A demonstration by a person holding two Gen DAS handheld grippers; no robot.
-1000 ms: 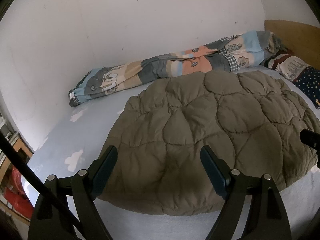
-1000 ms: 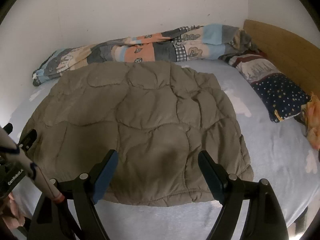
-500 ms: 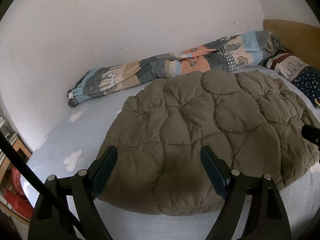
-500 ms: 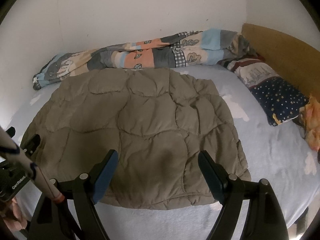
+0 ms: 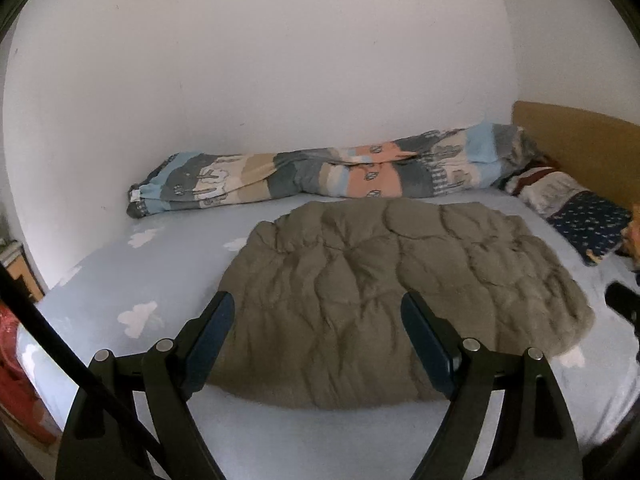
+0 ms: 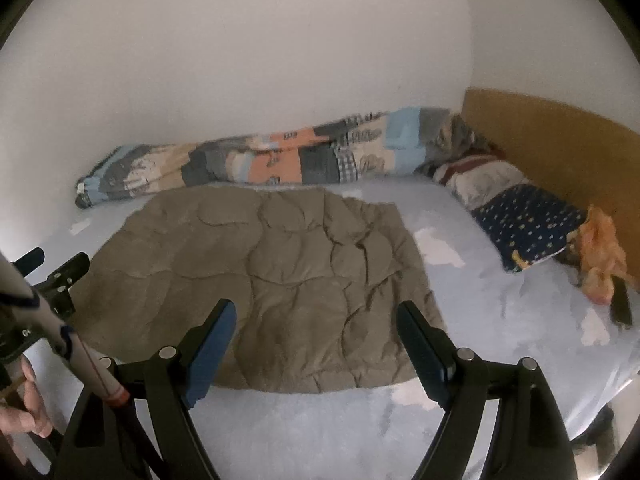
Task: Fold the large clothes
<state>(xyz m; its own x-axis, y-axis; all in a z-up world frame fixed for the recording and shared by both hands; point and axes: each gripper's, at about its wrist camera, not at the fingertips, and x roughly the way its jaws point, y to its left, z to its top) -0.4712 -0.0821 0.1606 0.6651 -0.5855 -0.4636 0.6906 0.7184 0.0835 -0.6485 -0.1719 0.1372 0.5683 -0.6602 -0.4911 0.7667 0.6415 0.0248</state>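
A quilted olive-brown padded garment (image 5: 400, 292) lies flat and folded on the bed, its near hem toward me; the right wrist view shows the garment (image 6: 272, 280) too. My left gripper (image 5: 316, 304) hovers open over its near left part with nothing between the fingers. Over the near right part my right gripper (image 6: 315, 310) is likewise open and empty. Neither touches the fabric. The left gripper's black frame (image 6: 60, 276) shows at the left edge of the right wrist view. A black piece of the right gripper (image 5: 622, 304) shows at the right edge of the left wrist view.
A light blue sheet with white clouds (image 5: 160, 272) covers the bed. A rolled patterned duvet (image 5: 320, 176) lies along the white wall. A starry navy pillow (image 6: 524, 224), an orange cloth (image 6: 604, 256) and a wooden headboard (image 6: 552, 136) are at the right. A hand (image 6: 28, 404) holds the left tool.
Both grippers have drawn back and risen from the garment. It now looks smaller and farther off, with more bare sheet showing in front of its near hem.
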